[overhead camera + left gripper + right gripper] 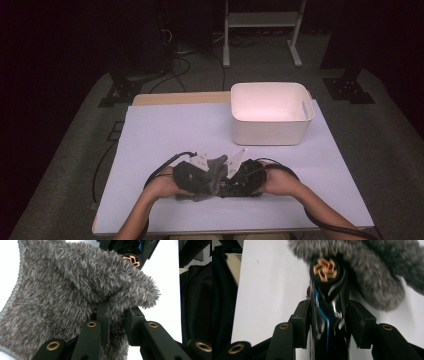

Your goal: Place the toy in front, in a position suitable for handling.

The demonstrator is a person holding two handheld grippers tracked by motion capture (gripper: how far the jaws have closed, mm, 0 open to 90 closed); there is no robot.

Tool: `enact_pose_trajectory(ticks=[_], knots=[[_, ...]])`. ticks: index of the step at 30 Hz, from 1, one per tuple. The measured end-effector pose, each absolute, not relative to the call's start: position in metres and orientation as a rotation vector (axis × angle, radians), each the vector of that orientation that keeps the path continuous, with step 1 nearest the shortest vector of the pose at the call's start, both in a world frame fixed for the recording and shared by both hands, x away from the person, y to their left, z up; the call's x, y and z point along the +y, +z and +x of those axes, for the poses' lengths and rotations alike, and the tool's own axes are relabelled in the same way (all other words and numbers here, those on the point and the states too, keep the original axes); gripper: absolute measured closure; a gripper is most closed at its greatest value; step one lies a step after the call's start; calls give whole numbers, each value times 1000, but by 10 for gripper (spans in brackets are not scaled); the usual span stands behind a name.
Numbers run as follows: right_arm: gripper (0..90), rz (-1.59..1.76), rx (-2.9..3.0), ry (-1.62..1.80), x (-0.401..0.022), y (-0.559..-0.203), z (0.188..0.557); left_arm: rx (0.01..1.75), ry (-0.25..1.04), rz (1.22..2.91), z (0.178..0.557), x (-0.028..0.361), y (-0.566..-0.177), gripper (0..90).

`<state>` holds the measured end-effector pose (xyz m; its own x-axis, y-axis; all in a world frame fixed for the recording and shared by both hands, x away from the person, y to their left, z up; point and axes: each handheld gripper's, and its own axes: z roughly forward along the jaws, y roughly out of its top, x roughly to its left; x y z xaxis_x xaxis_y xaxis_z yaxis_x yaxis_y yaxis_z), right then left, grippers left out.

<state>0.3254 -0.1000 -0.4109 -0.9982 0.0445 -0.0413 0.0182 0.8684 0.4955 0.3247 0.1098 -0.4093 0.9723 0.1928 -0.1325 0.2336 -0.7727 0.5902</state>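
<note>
A grey fluffy cloth (214, 167) lies bunched between my two grippers near the table's front edge. My left gripper (201, 178) is shut on a fold of this cloth (75, 285), its jaws (116, 312) pinching the pile. My right gripper (235, 184) is shut on a glossy black object (327, 290) with blue and silver stripes and a gold emblem on its end. That end points at the cloth (374, 270) and touches its edge. In the left gripper view the black object (130, 252) sits just past the cloth's top.
A white plastic bin (270, 112) stands at the back right of the pale table (170, 130); its inside looks bare. Cables trail from both grippers over the front of the table. Dark floor and equipment legs lie beyond the far edge.
</note>
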Motion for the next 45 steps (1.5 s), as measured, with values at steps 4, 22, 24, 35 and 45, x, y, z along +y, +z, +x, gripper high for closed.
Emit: enact_pose_trajectory(ticks=[4, 22, 24, 35, 45], knots=[[554, 16, 2994, 770, -93, -411, 326, 299, -77, 2472, 323, 110, -409, 765], [569, 124, 2844, 1144, -114, -388, 327, 237, -2, 2370, 326, 107, -347, 775], [569, 133, 2819, 1180, -124, -387, 325, 219, 5, 2373, 325, 103, -344, 774], [571, 163, 2788, 1191, -146, -383, 317, 222, -17, 2409, 327, 97, -357, 773], [570, 179, 2751, 1337, -142, -382, 321, 189, 10, 2360, 326, 99, -331, 774]])
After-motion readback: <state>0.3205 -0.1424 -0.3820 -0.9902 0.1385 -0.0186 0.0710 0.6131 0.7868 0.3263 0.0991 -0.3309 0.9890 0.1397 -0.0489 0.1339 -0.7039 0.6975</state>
